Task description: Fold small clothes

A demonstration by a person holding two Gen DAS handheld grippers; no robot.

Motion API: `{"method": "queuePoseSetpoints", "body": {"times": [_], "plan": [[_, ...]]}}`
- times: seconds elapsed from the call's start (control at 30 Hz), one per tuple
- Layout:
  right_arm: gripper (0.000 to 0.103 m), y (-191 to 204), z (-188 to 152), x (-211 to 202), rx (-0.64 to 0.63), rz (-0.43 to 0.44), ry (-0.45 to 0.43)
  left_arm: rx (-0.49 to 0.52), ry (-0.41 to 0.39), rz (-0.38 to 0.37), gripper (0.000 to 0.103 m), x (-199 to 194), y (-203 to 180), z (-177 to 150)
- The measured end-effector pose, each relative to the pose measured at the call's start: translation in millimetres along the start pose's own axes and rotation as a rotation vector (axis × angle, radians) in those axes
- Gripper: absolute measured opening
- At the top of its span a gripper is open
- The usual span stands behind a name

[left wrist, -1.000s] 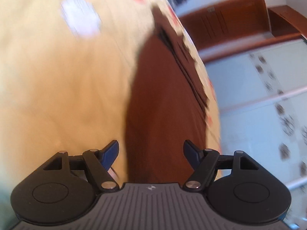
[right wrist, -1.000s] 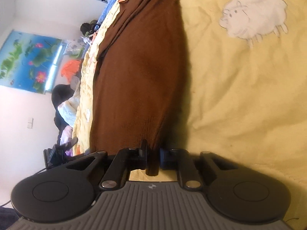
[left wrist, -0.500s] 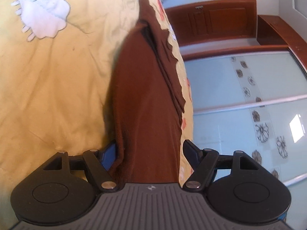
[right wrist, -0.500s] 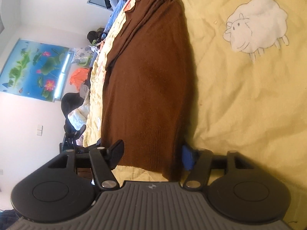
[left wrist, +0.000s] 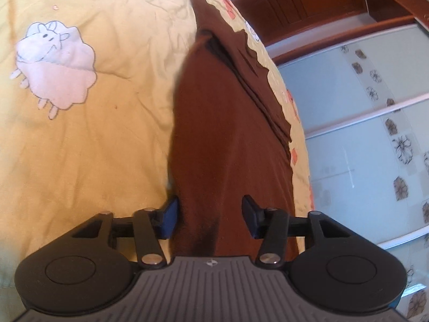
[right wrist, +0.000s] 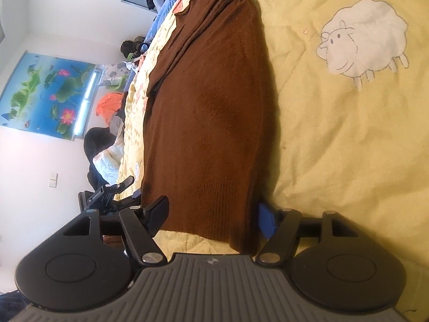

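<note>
A brown knit garment (left wrist: 228,134) lies folded lengthwise on a yellow quilt (left wrist: 80,147); it also shows in the right wrist view (right wrist: 209,112). My left gripper (left wrist: 209,217) is open, its fingers either side of one end of the garment, with cloth lying between them. My right gripper (right wrist: 211,214) is open at the ribbed hem end, fingers either side of the hem. Neither grips the cloth.
The quilt has white sheep prints (left wrist: 56,61) (right wrist: 364,40). A glass sliding wardrobe (left wrist: 362,120) and wooden furniture (left wrist: 308,2) stand beyond the bed edge. In the right wrist view, a lotus poster (right wrist: 45,91), clutter and a chair (right wrist: 99,145) lie beyond the other edge.
My right gripper was shut on the hem a second ago and has opened. The left gripper has moved in over its end of the garment and stayed open.
</note>
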State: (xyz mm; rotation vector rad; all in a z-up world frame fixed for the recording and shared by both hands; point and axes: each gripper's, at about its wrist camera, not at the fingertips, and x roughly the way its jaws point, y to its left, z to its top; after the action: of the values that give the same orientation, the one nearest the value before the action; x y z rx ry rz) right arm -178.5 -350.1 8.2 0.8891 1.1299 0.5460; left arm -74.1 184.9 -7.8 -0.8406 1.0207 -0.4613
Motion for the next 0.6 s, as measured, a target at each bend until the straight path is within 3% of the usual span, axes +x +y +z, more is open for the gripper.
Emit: {"method": "queuePoseSetpoints", "body": {"times": [0.03,0.1,0.17,0.2,0.23,0.37,0.43,0.47,0.53,0.57,0.6], "plan": [[0.070,0,0,0,0.003,-0.004,-0.005,0.005,0.011,0.025,0.020,2,1,0],[0.064,1,0,1,0.007,-0.017,-0.015,0.018,0.018,0.065,0.008,4,1,-1],[0.028,3,0,5,-0.011,-0.077,-0.006,0.035,0.009,0.087,0.004,2,0,-2],[0.018,4,0,7,-0.025,-0.110,0.003,0.072,-0.004,0.109,0.003,0,-5,-3],[0.014,5,-1,9,-0.044,-0.136,0.010,0.114,-0.022,0.132,0.003,-4,-12,-5],[0.013,11,-7,-5,-0.096,-0.175,-0.003,0.248,-0.053,0.231,0.003,-22,-29,-10],[0.011,3,-8,-10,-0.094,-0.214,-0.009,0.234,-0.009,0.234,0.003,-17,-23,-13],[0.013,-2,-8,-11,-0.079,-0.187,-0.009,0.207,0.004,0.230,0.003,-15,-18,-15],[0.023,-2,-7,-9,-0.067,-0.155,-0.012,0.134,0.011,0.186,0.004,-17,-10,-18],[0.038,1,-6,-10,-0.072,-0.152,-0.017,0.090,0.018,0.144,0.005,-18,-5,-19],[0.048,4,-4,-12,-0.083,-0.138,-0.039,0.044,0.019,0.107,0.013,-19,0,-20]]}}
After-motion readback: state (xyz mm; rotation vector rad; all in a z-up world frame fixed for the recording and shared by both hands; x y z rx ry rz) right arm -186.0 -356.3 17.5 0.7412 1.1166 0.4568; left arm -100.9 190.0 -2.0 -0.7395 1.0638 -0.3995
